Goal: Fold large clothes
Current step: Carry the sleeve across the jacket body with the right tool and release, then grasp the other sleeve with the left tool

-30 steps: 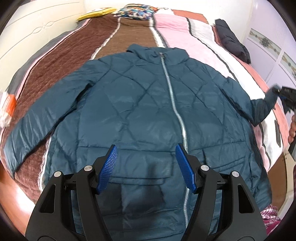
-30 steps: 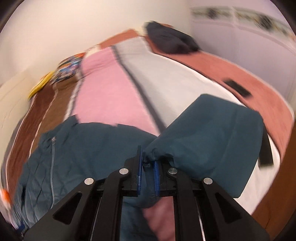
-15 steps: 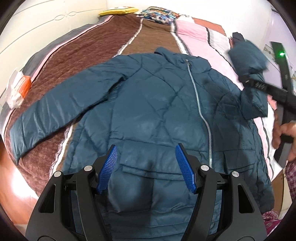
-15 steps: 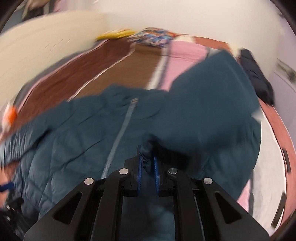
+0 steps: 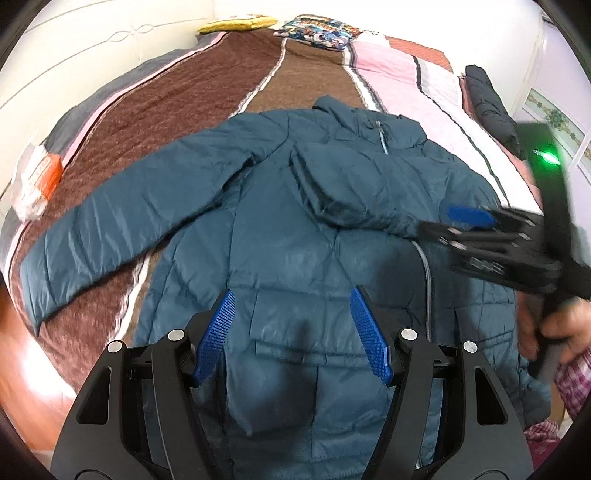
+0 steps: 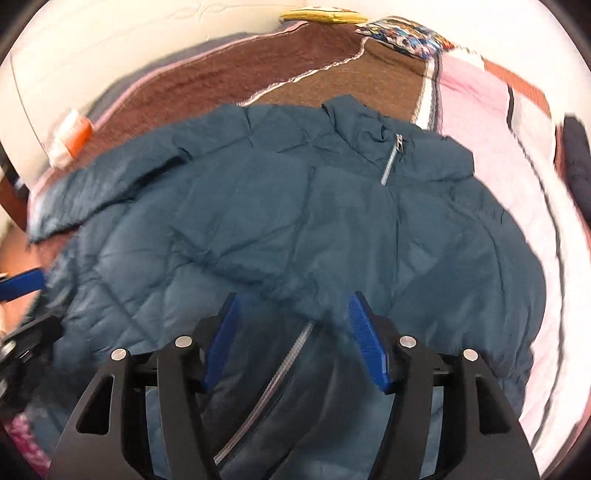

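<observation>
Across jacket [image 5: 295, 240] chest: folded sleeve [image 6: 258, 254], cuff between opening right gripper [image 6: 291, 336] jaws, unpinched; left gripper [image 5: 291, 332] open, empty

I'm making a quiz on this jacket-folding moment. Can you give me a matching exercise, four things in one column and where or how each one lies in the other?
Things:
1. jacket's right sleeve
2. jacket's left sleeve
3. dark garment
4. yellow pillow

Places or states:
A. at the head of the bed, by the wall
B. folded across the jacket's chest
C. stretched out flat on the brown blanket
D. bunched at the bed's far right edge

Pairs: 1-B, 2-C, 3-D, 4-A
</observation>
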`<state>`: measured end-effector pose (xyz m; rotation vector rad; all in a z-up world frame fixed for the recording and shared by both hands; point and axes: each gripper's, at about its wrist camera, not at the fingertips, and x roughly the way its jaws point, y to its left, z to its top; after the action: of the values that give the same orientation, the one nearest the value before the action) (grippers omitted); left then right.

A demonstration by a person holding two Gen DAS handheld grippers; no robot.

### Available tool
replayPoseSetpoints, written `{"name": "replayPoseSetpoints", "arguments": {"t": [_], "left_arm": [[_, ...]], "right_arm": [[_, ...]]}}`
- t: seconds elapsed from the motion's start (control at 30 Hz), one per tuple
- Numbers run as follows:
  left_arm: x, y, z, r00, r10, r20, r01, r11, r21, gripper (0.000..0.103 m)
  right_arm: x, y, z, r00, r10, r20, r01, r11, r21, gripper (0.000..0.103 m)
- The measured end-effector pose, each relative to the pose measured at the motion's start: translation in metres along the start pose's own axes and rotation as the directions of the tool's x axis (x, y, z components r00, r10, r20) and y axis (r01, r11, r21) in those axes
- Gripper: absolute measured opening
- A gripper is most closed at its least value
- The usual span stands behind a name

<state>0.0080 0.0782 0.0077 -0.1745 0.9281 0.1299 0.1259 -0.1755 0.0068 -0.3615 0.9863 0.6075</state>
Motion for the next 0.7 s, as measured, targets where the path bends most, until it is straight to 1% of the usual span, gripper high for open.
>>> {"name": "replayPoseSetpoints", "arguments": {"t": [0.03,0.07,0.1,0.13,0.17,0.27,0.3,0.33,0.43,0.5,0.53,0.57,0.6,0.63,0.67,0.7], "left_arm": [[0.002,0.000,0.004,1.000,-0.001,0.005,0.001,1.000,0.005,0.066],[0.005,0.000,0.011,1.000,-0.009,0.009,0.009,1.000,0.007,0.070],[0.009,0.001,0.017,1.000,-0.012,0.008,0.012,1.000,0.001,0.070],[0.014,0.002,0.024,1.000,-0.014,0.005,0.015,1.000,-0.011,0.070],[0.020,0.003,0.036,0.999,-0.040,0.002,0.041,0.999,-0.030,0.071],[0.040,0.006,0.064,0.997,-0.075,-0.014,0.074,0.994,-0.083,0.072],[0.049,0.005,0.071,0.995,-0.100,-0.025,0.097,0.990,-0.098,0.073],[0.063,0.005,0.081,0.993,-0.109,-0.055,0.101,0.987,-0.125,0.073],[0.091,0.001,0.090,0.982,-0.145,-0.117,0.123,0.976,-0.180,0.073],[0.111,-0.005,0.092,0.972,-0.163,-0.170,0.126,0.969,-0.212,0.073],[0.120,-0.010,0.092,0.962,-0.195,-0.191,0.150,0.962,-0.226,0.062],[0.123,-0.015,0.092,0.958,-0.207,-0.199,0.162,0.961,-0.222,0.047],[0.127,-0.021,0.092,0.956,-0.199,-0.216,0.156,0.967,-0.203,0.019],[0.129,-0.027,0.095,0.958,-0.183,-0.223,0.144,0.973,-0.180,0.014],[0.125,-0.033,0.099,0.965,-0.169,-0.202,0.139,0.978,-0.153,0.009],[0.118,-0.038,0.105,0.973,-0.158,-0.167,0.138,0.983,-0.123,0.008]], "right_arm": [[-0.008,-0.007,-0.004,1.000,0.011,0.008,-0.011,0.999,0.031,0.062],[-0.013,-0.012,-0.010,1.000,0.014,0.014,-0.015,0.998,0.054,0.062],[-0.019,-0.019,-0.016,1.000,0.016,0.018,-0.017,0.996,0.091,0.064],[-0.022,-0.024,-0.022,1.000,0.017,0.018,-0.018,0.993,0.114,0.064],[-0.026,-0.029,-0.028,1.000,0.018,0.017,-0.020,0.990,0.142,0.064],[-0.037,-0.040,-0.052,1.000,0.022,0.015,-0.024,0.977,0.210,0.064],[-0.039,-0.043,-0.061,1.000,0.023,0.015,-0.026,0.974,0.227,0.064],[-0.042,-0.044,-0.068,1.000,0.025,0.015,-0.028,0.970,0.240,0.064],[-0.046,-0.049,-0.083,1.000,0.027,0.011,-0.029,0.963,0.268,0.064],[-0.048,-0.055,-0.092,1.000,0.024,0.009,-0.025,0.958,0.286,0.064],[-0.049,-0.057,-0.096,1.000,0.021,0.009,-0.022,0.956,0.293,0.064],[-0.049,-0.060,-0.099,1.000,0.016,0.008,-0.018,0.953,0.303,0.064],[-0.049,-0.063,-0.102,1.000,0.012,0.008,-0.014,0.949,0.314,0.064],[-0.049,-0.066,-0.104,1.000,0.011,0.008,-0.013,0.946,0.324,0.064],[-0.049,-0.071,-0.107,1.000,0.008,0.007,-0.010,0.941,0.338,0.064],[-0.049,-0.075,-0.109,1.000,0.007,0.008,-0.009,0.936,0.353,0.064]]}}
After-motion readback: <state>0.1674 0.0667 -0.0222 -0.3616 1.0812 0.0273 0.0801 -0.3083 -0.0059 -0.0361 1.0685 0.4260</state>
